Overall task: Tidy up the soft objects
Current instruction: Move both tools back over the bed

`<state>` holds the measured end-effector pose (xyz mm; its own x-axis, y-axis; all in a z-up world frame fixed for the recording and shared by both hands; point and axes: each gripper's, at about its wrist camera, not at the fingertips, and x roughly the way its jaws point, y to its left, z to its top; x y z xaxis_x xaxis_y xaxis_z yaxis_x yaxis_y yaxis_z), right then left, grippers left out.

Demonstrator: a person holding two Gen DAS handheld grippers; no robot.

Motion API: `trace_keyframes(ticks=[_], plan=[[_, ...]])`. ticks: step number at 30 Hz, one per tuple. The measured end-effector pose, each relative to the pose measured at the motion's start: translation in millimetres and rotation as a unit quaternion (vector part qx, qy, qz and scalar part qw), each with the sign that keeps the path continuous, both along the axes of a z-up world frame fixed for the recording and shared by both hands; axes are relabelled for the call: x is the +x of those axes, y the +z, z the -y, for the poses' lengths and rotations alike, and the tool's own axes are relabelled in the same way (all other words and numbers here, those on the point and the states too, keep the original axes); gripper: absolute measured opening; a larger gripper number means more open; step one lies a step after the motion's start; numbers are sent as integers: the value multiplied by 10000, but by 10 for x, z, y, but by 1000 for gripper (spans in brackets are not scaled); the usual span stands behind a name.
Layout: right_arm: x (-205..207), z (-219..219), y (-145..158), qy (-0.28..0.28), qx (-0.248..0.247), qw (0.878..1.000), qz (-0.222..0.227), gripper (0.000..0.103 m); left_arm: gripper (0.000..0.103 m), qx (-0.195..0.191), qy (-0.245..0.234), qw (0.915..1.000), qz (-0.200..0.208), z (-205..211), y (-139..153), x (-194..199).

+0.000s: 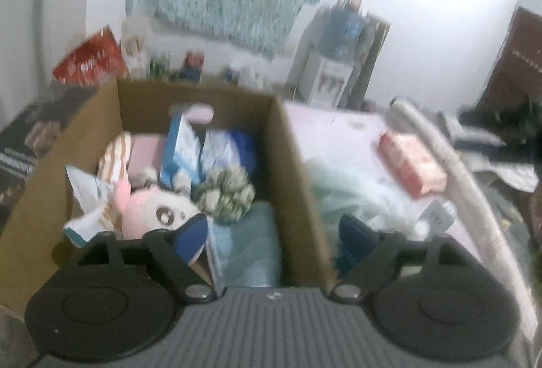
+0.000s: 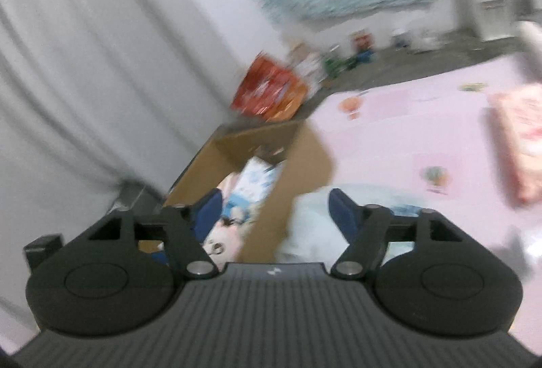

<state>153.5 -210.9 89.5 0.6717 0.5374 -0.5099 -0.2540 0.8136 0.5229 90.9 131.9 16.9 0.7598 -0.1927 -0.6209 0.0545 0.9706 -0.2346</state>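
A brown cardboard box [image 1: 288,151] stands on a pink table and holds several soft things: a pink plush doll [image 1: 159,210], a grey-green knit ball [image 1: 225,191], blue packets [image 1: 183,151] and a folded teal cloth [image 1: 250,249]. My left gripper [image 1: 274,229] is open above the box's right wall, empty. A pale mint fabric pile [image 1: 345,195] lies on the table right of the box. My right gripper [image 2: 276,202] is open and empty, over the box [image 2: 305,158] and a white fabric pile [image 2: 311,222]. Both views are blurred.
A pink packet [image 1: 411,164] lies on the pink table [image 2: 406,130], also in the right wrist view [image 2: 523,137]. A rolled mat [image 1: 450,164] runs along the table's right side. A red box [image 2: 267,93] and small items line the floor by the wall. A water dispenser [image 1: 338,63] stands behind.
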Motion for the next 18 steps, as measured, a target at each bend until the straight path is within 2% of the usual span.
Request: trace_keyframes(ticks=[5,8,13,16,18], plan=[[-623,830,-45,-1035,157,9945,80,82,101,32,-123,9978,644,251,253,-255],[-936,1165,-212,-1452,298,9889,-13,83,102,-23,-381,9957,850,482,356,-321],[-1163,1452,-548,-1789,362,9829,-263,83,102,5,-1219,9882,924,999,412,-389],[-1156,1468,-723,-1752,343,9834,-326,84,102,184,-1892,9784,818,1411,377,-412],[-1056,1423,-816,-1655,185,9854,-361,84,102,457,-2238,9711,689,1697,311,-417]])
